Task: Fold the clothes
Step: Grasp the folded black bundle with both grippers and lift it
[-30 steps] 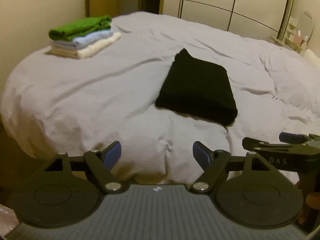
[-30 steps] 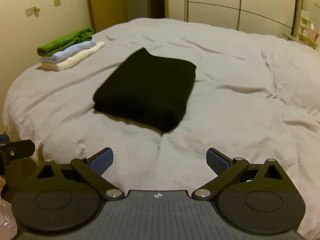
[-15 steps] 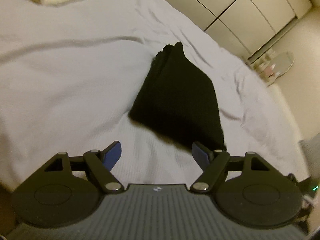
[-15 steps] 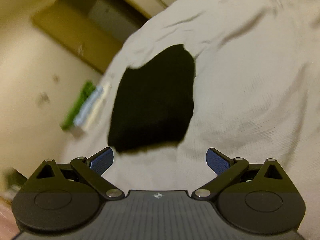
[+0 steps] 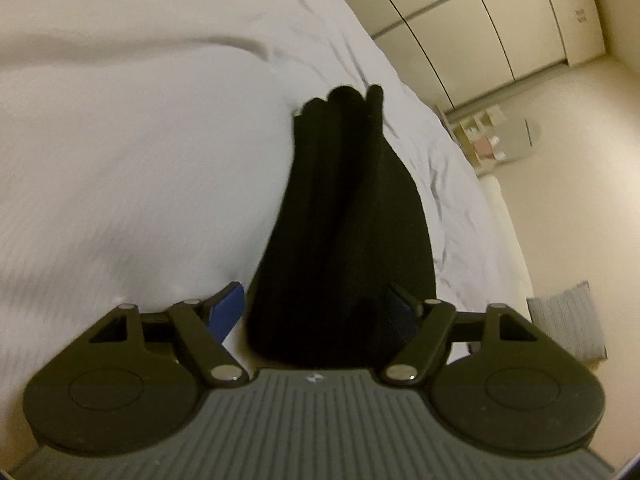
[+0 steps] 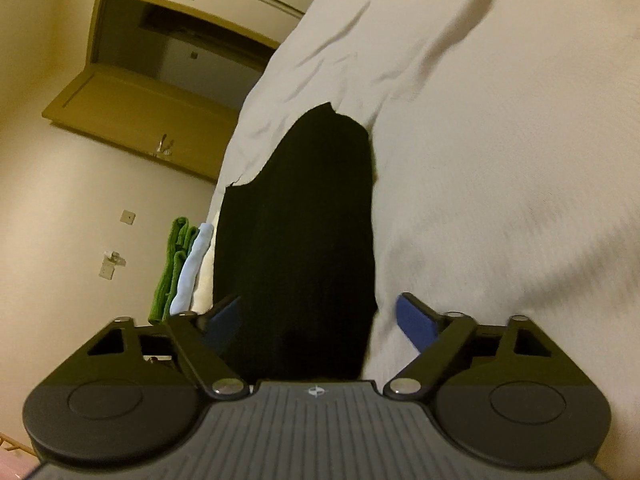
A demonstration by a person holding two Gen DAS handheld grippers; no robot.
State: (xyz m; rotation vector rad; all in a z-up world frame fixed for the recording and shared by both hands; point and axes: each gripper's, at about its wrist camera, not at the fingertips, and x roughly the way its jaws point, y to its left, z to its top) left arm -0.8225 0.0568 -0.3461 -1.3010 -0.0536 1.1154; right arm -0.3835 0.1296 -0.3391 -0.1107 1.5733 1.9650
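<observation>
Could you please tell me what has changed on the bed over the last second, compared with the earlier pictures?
Both claws have rolled sideways and closed in on the folded black garment. The left claw and right claw now each straddle one end of it, open, nothing gripped yet. The garment stays folded in the same spot on the white bedcover, and the folded stack is unmoved.

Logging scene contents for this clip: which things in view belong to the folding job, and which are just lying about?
Job:
black folded garment, between the open fingers of both the left gripper and right gripper
stack of folded clothes
bed, the work surface

Lying about:
wardrobe doors
door
wall switches
</observation>
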